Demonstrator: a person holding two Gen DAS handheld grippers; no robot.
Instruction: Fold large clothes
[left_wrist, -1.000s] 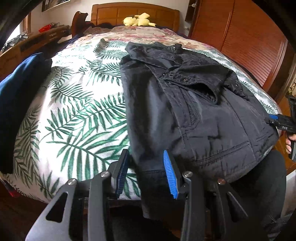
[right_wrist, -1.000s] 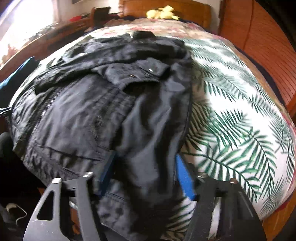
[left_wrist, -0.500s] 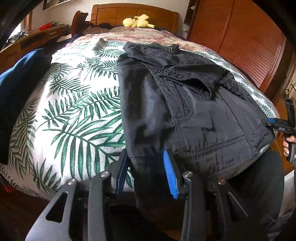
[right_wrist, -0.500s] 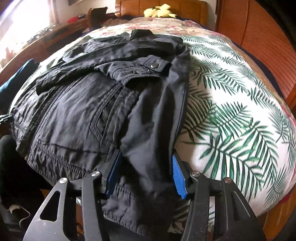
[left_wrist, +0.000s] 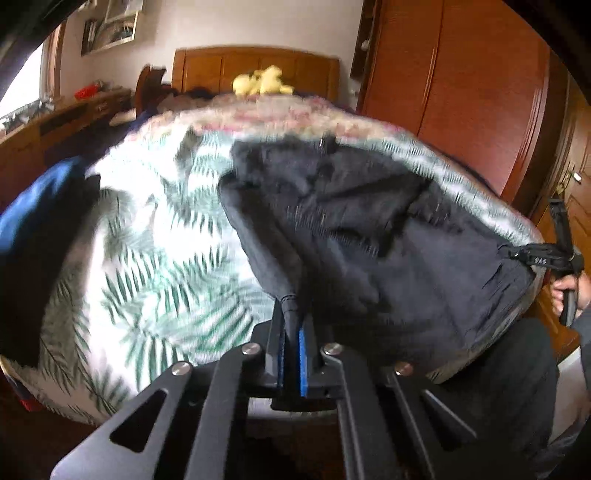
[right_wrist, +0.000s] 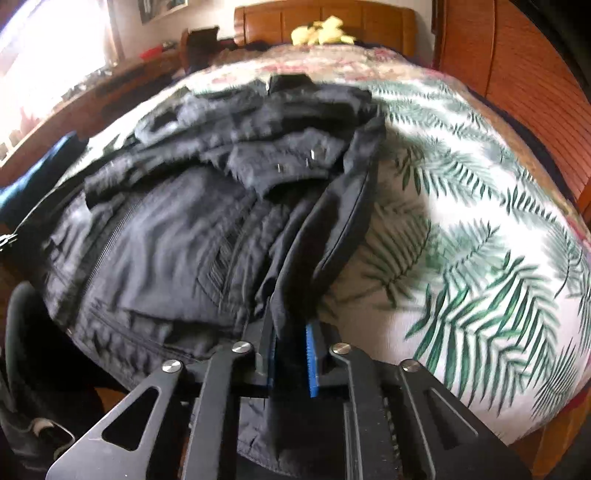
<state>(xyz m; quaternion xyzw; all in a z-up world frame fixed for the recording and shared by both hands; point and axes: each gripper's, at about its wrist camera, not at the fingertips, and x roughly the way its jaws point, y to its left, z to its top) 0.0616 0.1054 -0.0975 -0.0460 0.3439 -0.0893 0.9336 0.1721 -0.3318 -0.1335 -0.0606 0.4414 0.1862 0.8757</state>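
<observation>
A black jacket (left_wrist: 369, 236) lies on the bed, its sleeves folded in over the front and its hem at the near edge. My left gripper (left_wrist: 291, 332) is shut on the jacket's left bottom corner, with a pinch of fabric between the blue pads. My right gripper (right_wrist: 291, 343) is shut on the jacket's (right_wrist: 177, 236) right bottom corner, where fabric bunches between the pads. The right gripper also shows at the right edge of the left wrist view (left_wrist: 543, 256). The left wrist view is blurred.
The bed carries a palm-leaf bedspread (left_wrist: 155, 258) (right_wrist: 480, 258). A blue garment (left_wrist: 33, 236) lies at the bed's left side. A yellow plush toy (left_wrist: 262, 85) sits by the wooden headboard. A wooden wardrobe (left_wrist: 461, 92) stands to the right.
Both grippers have closed from open onto the jacket's bottom corners. The fabric is now pulled up at the hem and both views have shifted upward.
</observation>
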